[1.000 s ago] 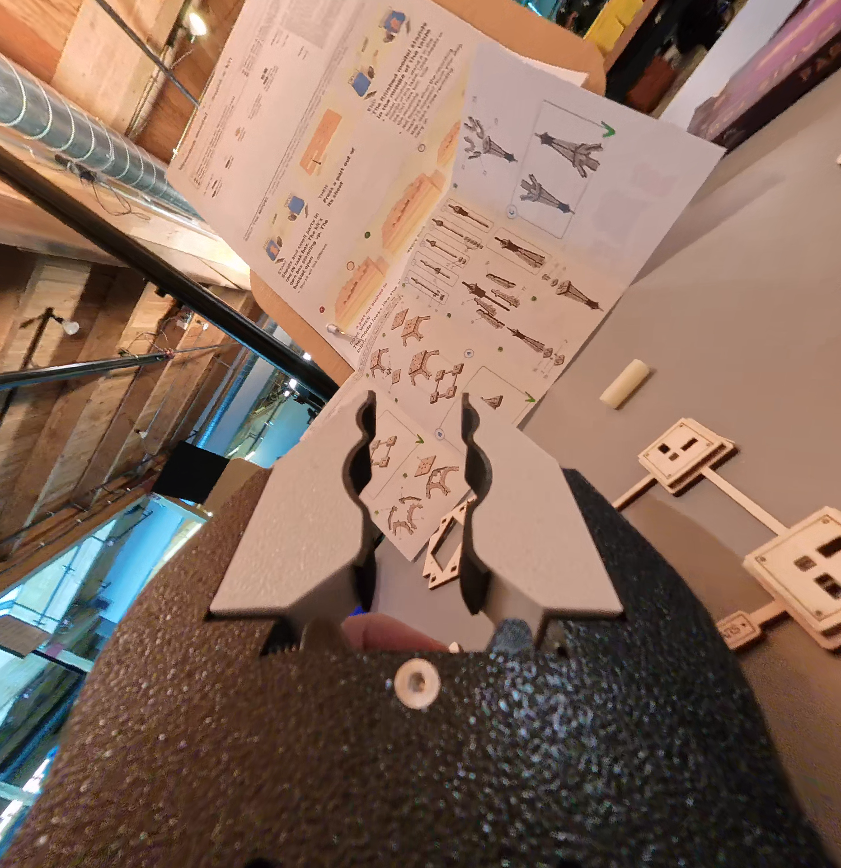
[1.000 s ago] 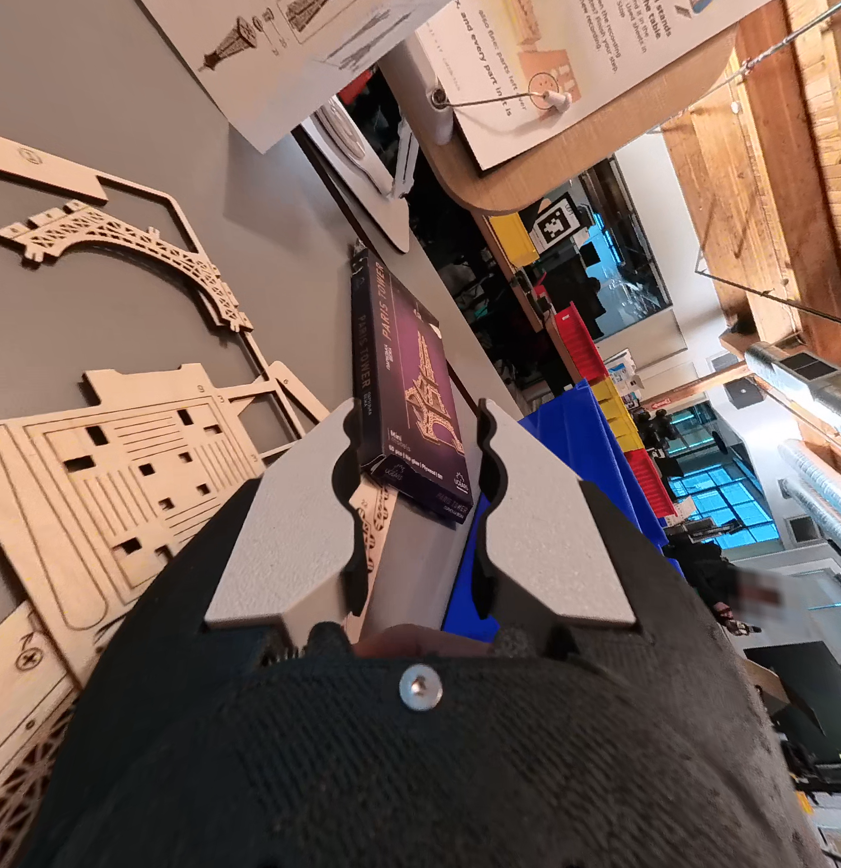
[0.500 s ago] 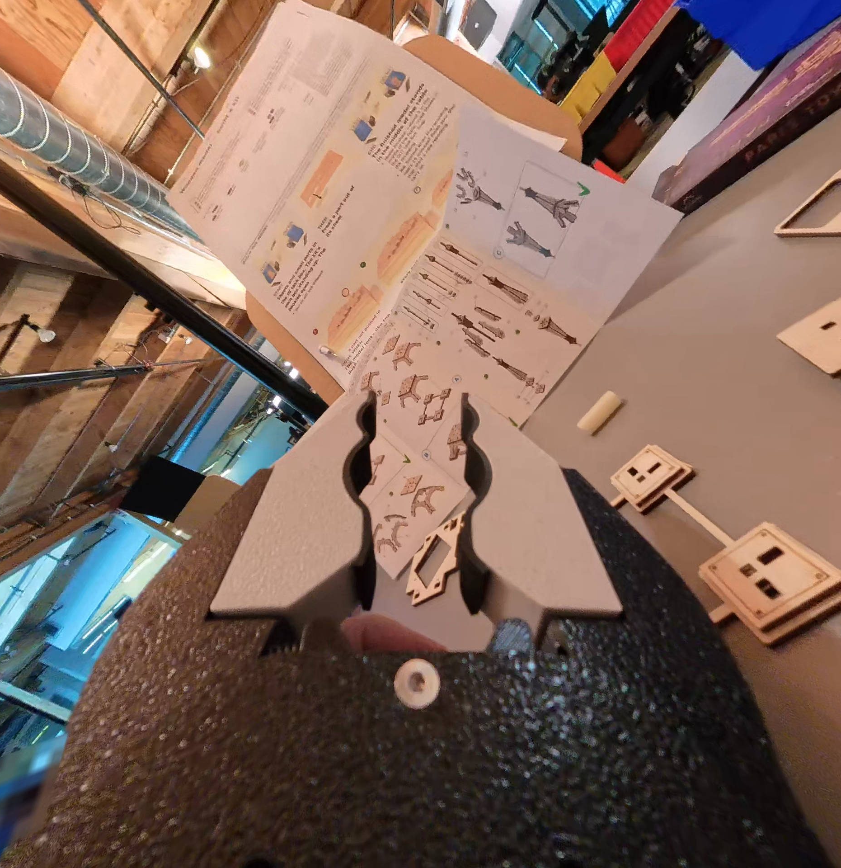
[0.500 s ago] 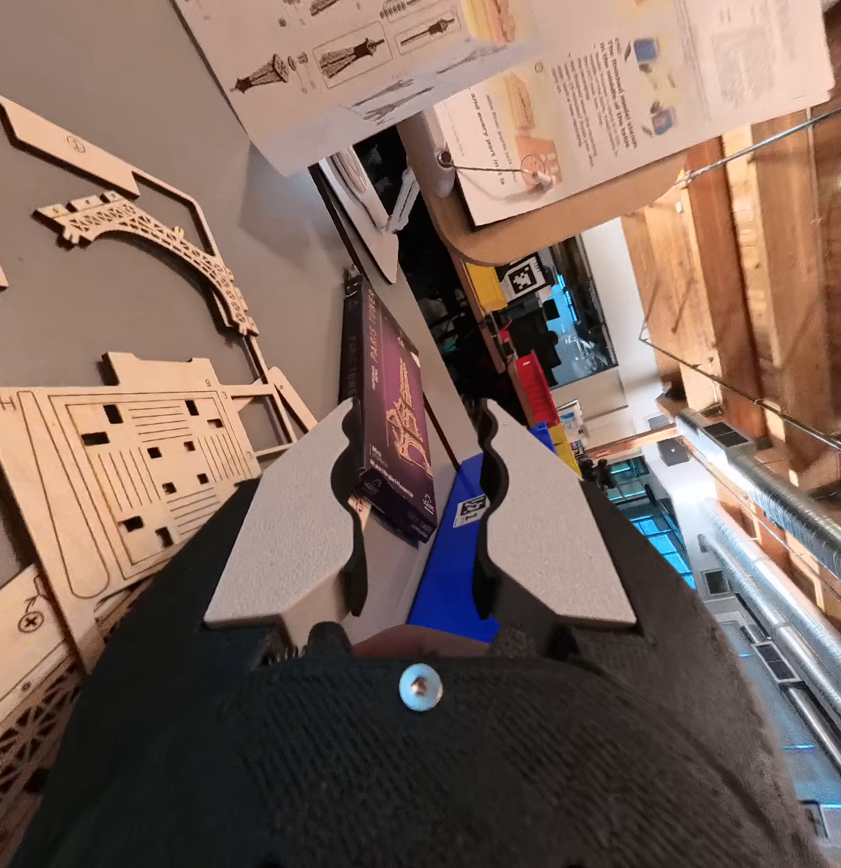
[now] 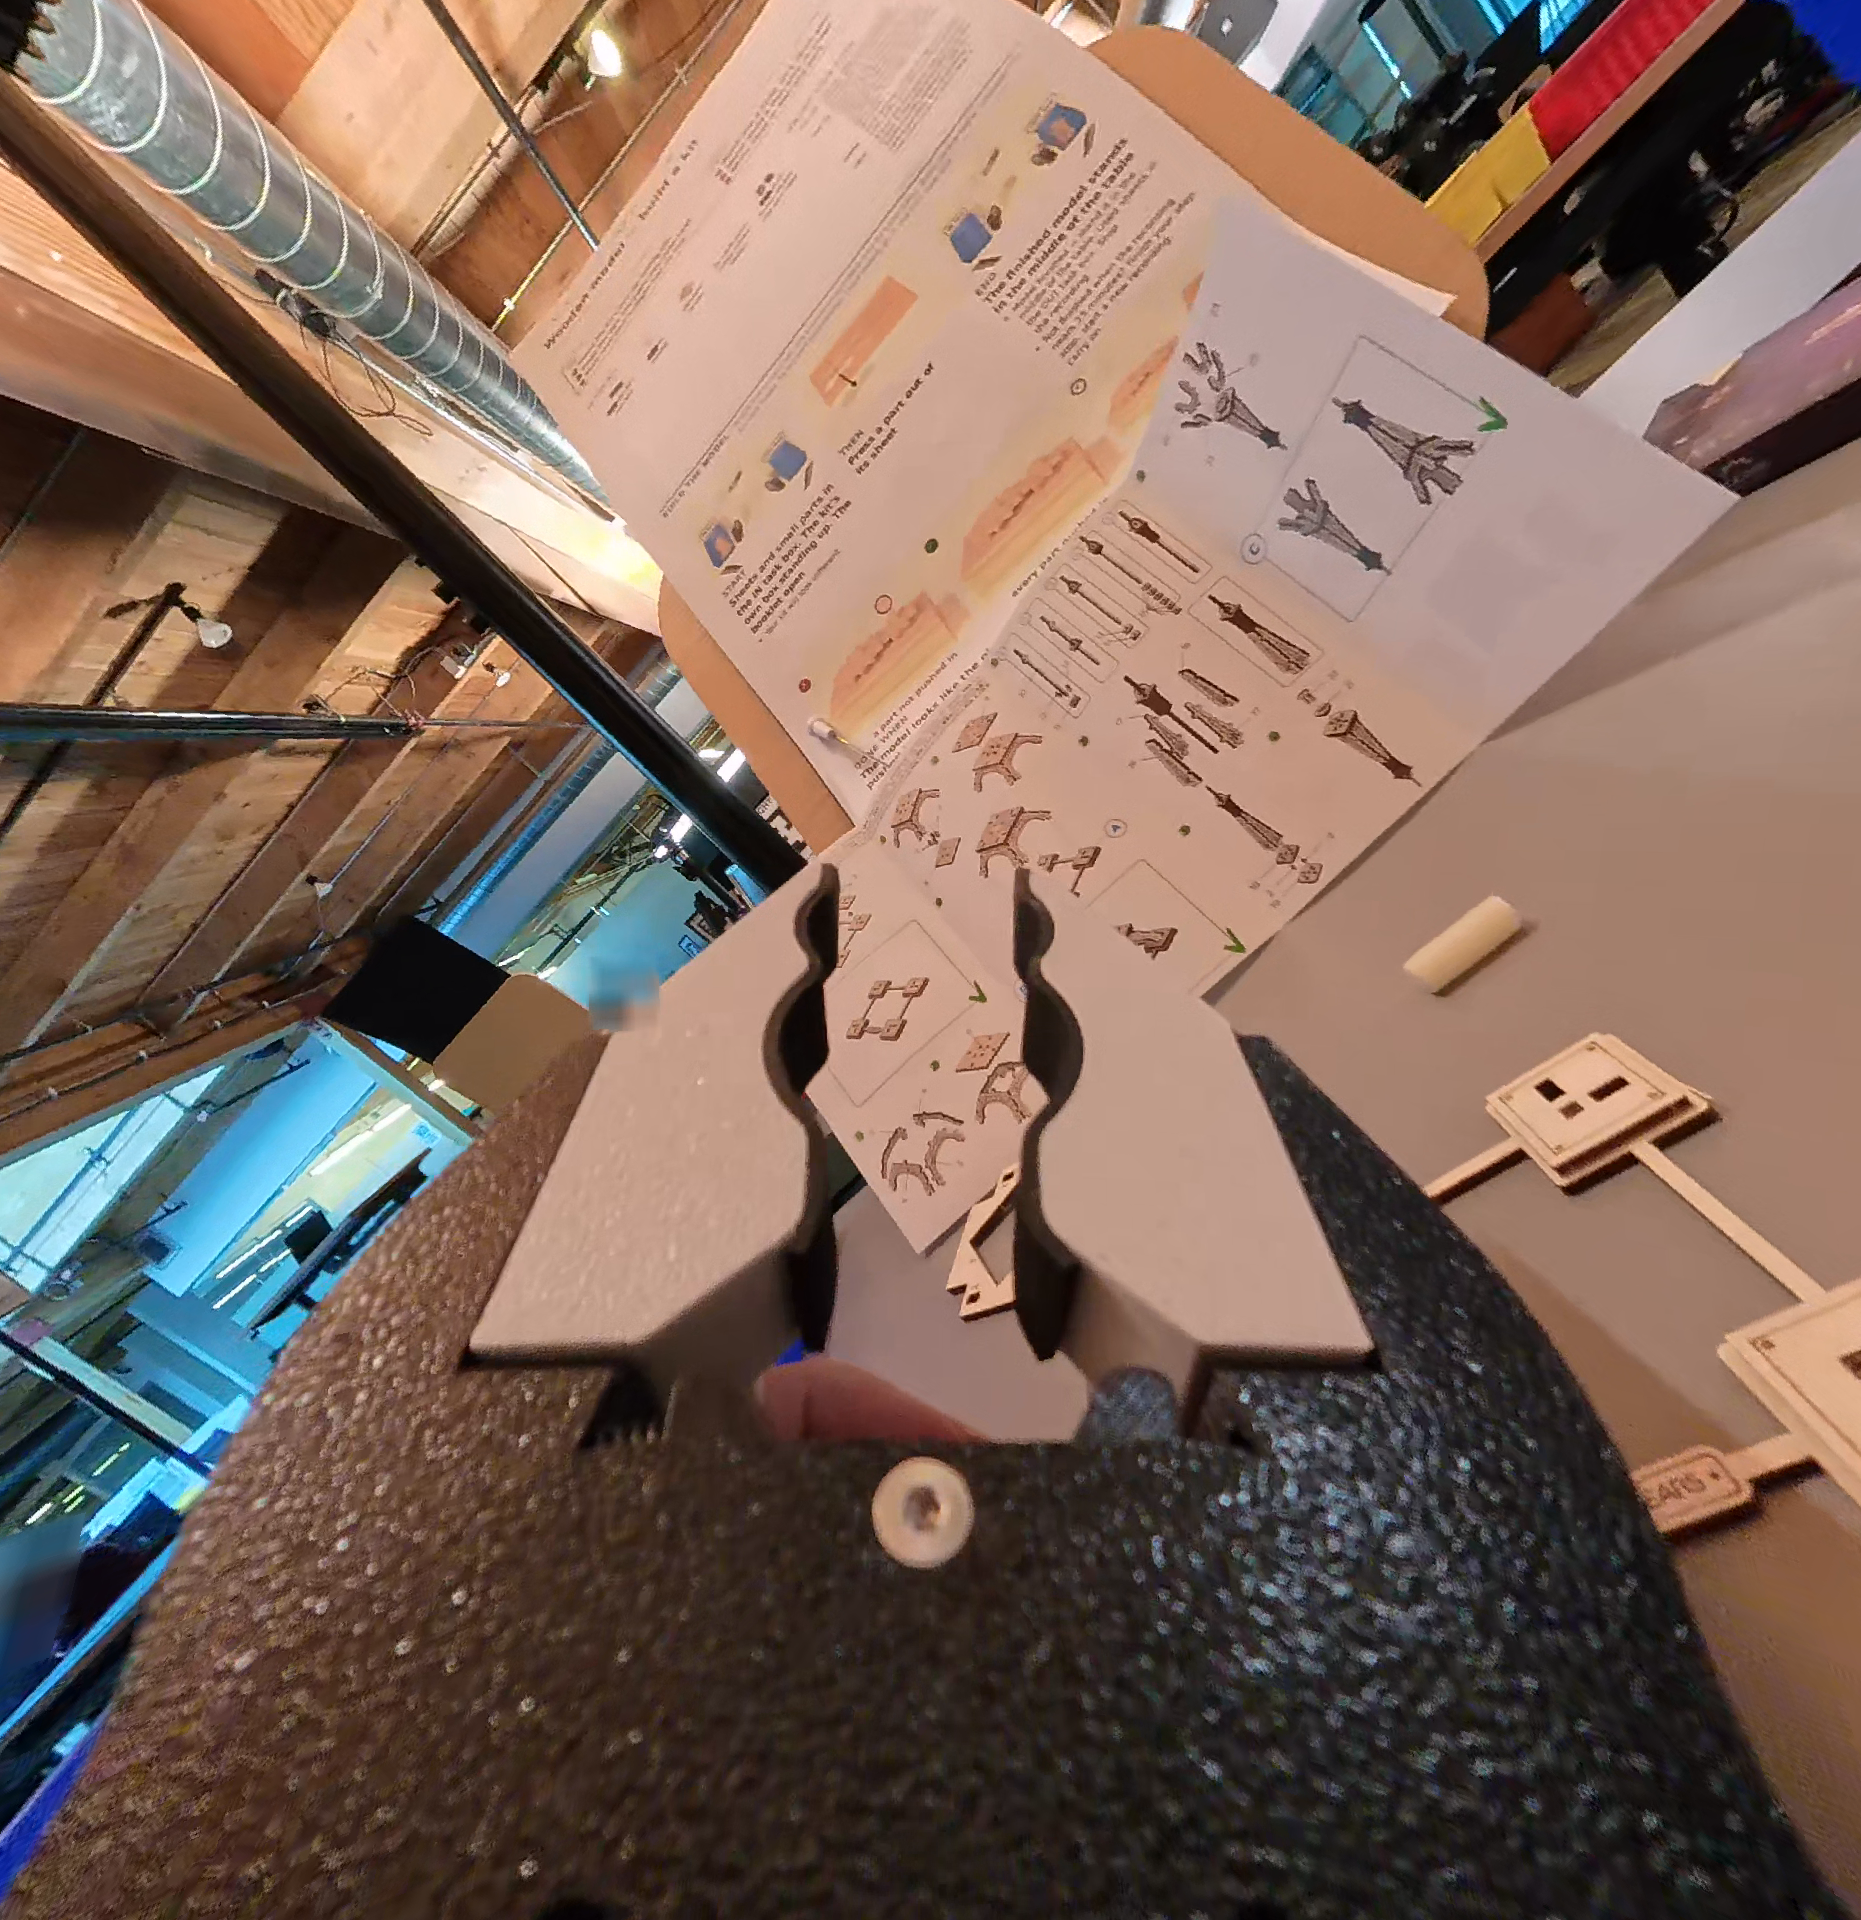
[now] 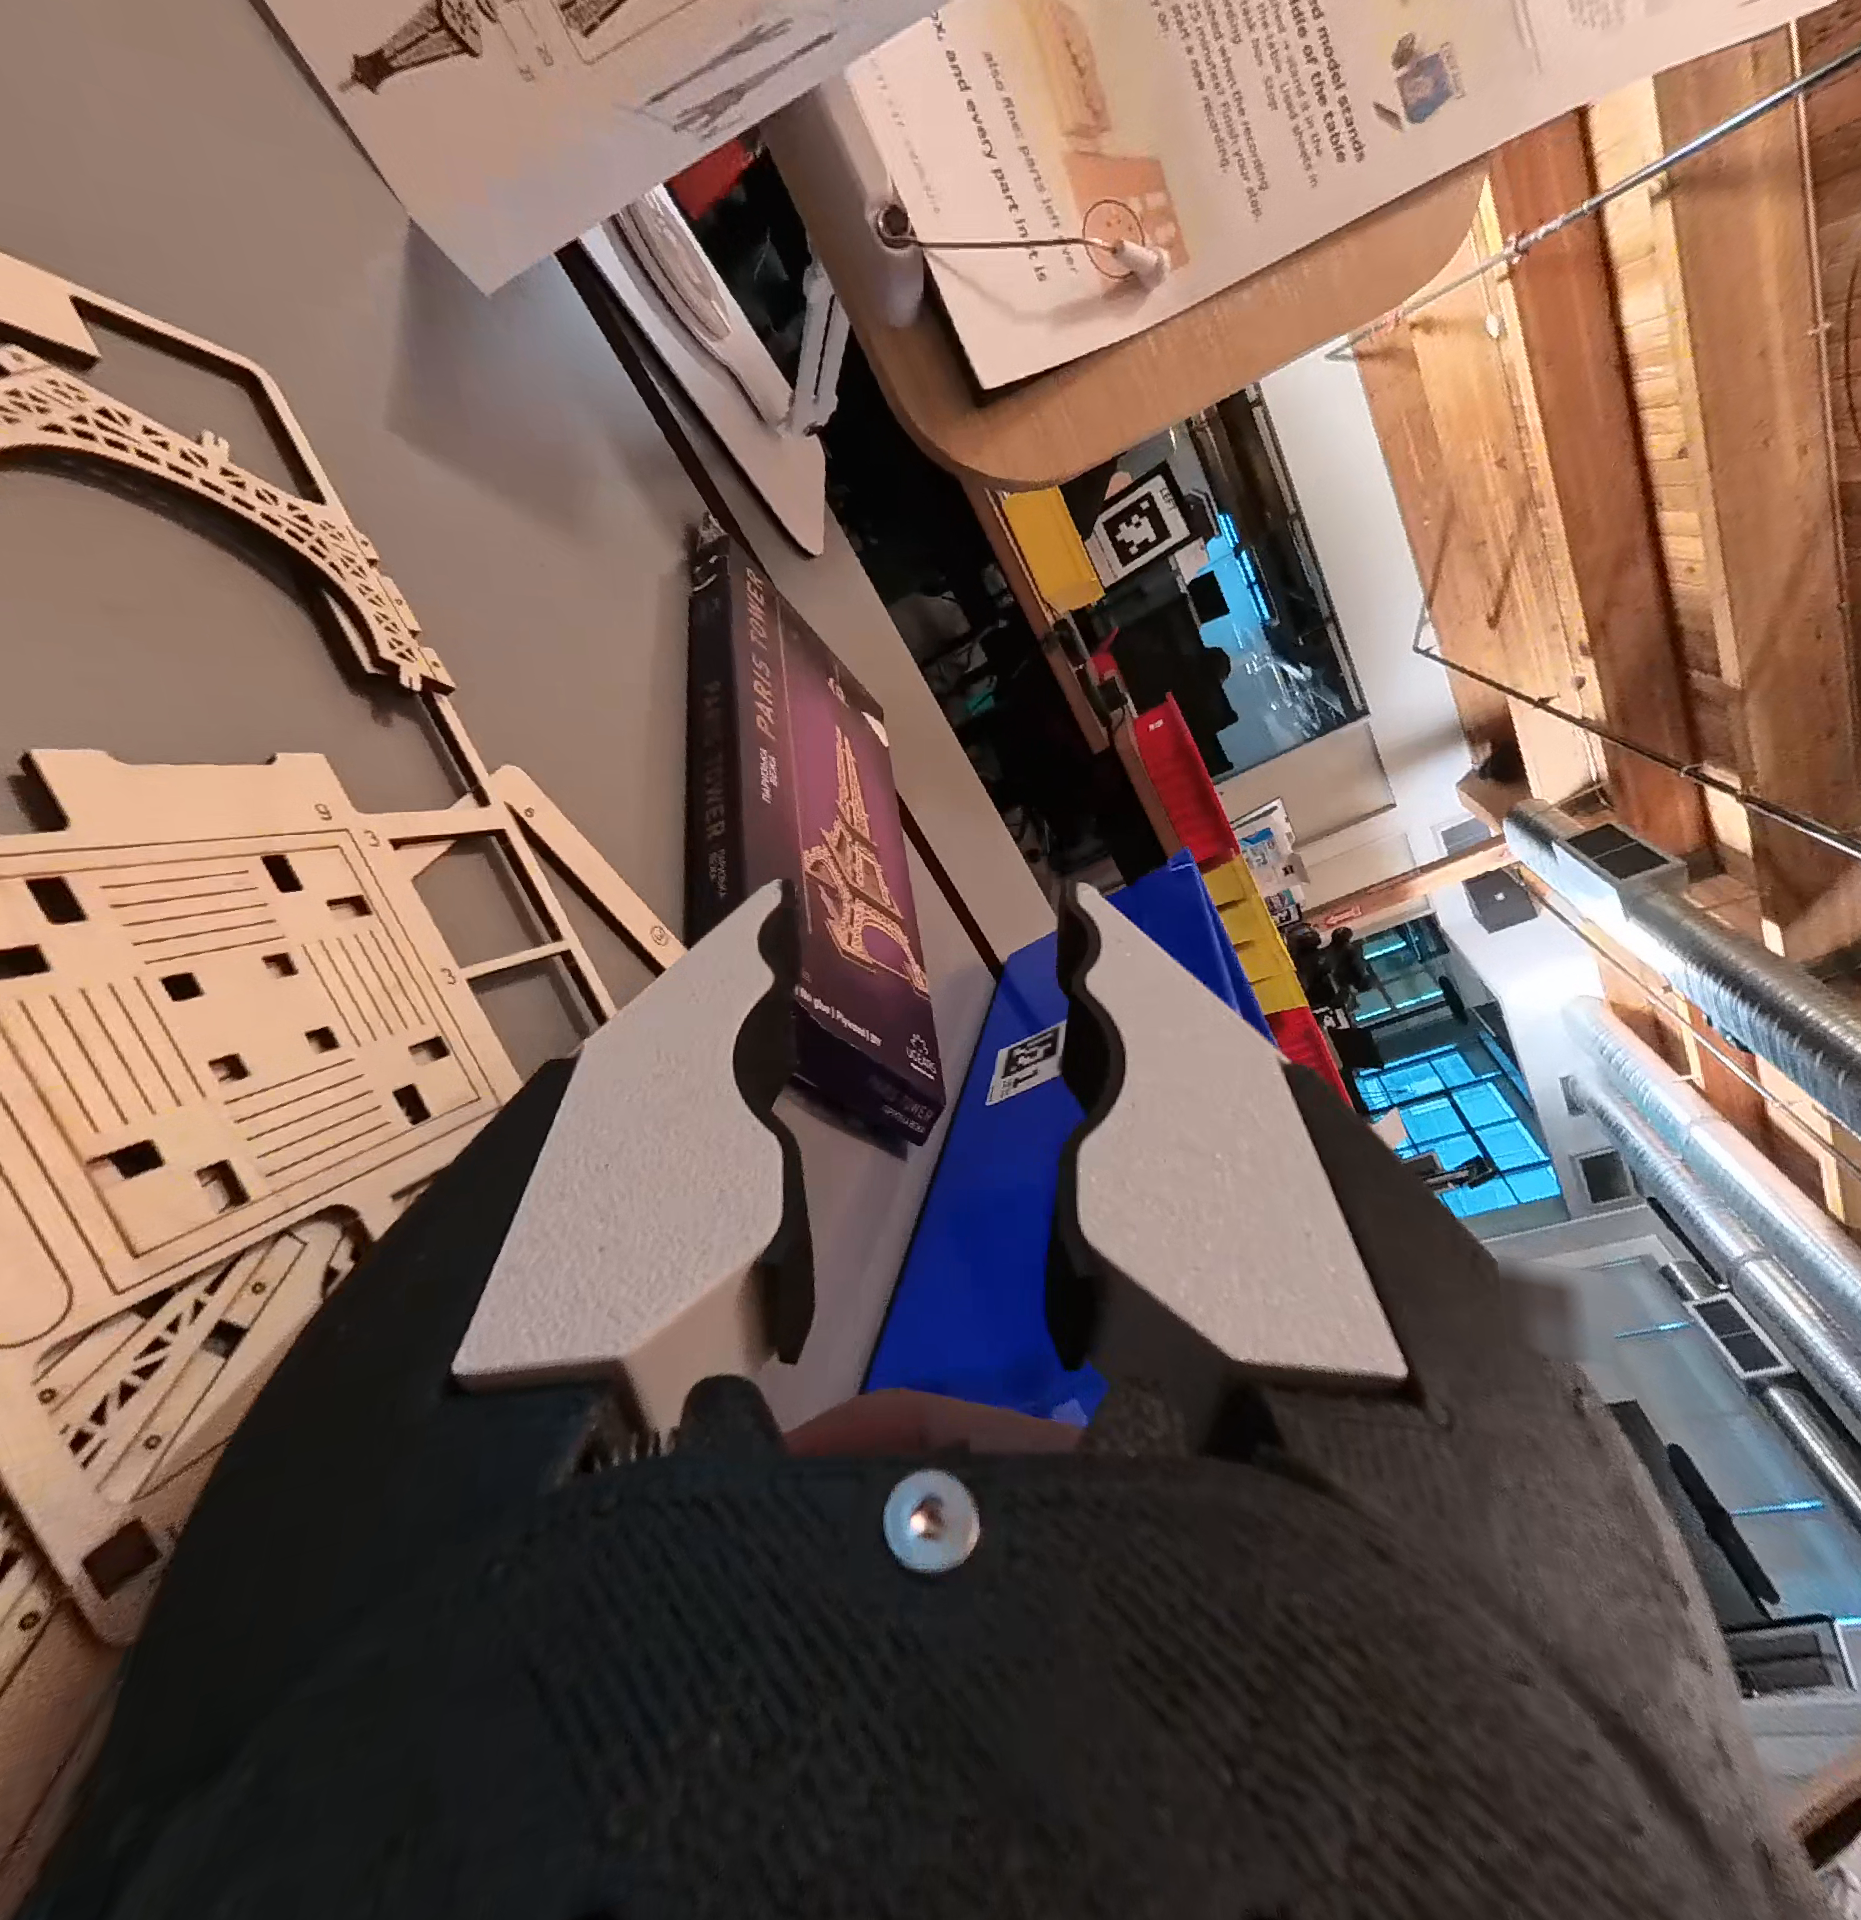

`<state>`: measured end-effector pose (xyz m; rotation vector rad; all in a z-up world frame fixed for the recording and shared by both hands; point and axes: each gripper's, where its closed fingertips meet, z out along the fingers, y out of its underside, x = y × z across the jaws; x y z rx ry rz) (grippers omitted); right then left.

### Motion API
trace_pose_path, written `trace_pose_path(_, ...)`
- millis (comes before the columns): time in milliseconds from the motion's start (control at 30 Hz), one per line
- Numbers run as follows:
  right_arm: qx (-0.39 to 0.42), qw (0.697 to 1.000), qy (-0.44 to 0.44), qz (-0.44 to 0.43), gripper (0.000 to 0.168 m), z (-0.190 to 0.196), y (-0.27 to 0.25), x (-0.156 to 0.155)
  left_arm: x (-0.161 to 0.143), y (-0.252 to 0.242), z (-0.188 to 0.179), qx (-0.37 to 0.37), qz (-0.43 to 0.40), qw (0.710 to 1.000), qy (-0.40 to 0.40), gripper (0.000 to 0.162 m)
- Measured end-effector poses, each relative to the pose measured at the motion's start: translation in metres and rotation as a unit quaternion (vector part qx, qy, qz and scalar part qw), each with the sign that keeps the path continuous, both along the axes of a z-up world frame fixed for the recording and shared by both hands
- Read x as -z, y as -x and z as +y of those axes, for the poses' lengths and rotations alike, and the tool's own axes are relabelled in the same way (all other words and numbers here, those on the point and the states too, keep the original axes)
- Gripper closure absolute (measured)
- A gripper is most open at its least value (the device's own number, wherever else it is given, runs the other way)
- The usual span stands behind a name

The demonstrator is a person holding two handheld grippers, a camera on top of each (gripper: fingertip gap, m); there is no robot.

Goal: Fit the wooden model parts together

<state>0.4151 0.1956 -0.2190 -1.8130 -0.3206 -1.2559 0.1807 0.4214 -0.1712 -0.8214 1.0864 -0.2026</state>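
Observation:
In the left wrist view my left gripper [image 5: 921,904] is open and empty, raised above the grey table. A small wooden frame piece [image 5: 980,1259] lies on the table beyond its right finger. Two square wooden plates joined by thin sticks [image 5: 1593,1112] [image 5: 1830,1371] lie to the right. In the right wrist view my right gripper [image 6: 926,904] is open and empty. To its left lie a slotted wooden parts sheet [image 6: 209,1039], a lattice arch piece [image 6: 230,488] and more lattice parts [image 6: 126,1351].
A printed instruction sheet [image 5: 1165,675] stands propped at the back of the table and also shows in the right wrist view [image 6: 614,83]. A small white cylinder [image 5: 1461,948] lies near it. The purple kit box [image 6: 832,862] and a blue bin [image 6: 988,1195] sit at the table's edge. Spacing between my two grippers at the tips: around 35 cm. The small white cylinder [image 5: 1461,948] is about 11 cm from my left fingertips and 25 cm from my right.
Both views have swung slightly as the hand-held grippers shifted over the table. Both stay open and empty; no wooden part has moved.

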Motion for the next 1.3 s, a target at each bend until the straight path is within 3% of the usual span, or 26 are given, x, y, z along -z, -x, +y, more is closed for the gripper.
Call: trace_pose_path(1300,-0.035,0.998,0.008,0.044,0.121,0.014,0.011,0.016,0.003,-0.003,-0.001,0.006,0.008,1.0,0.0,0.133)
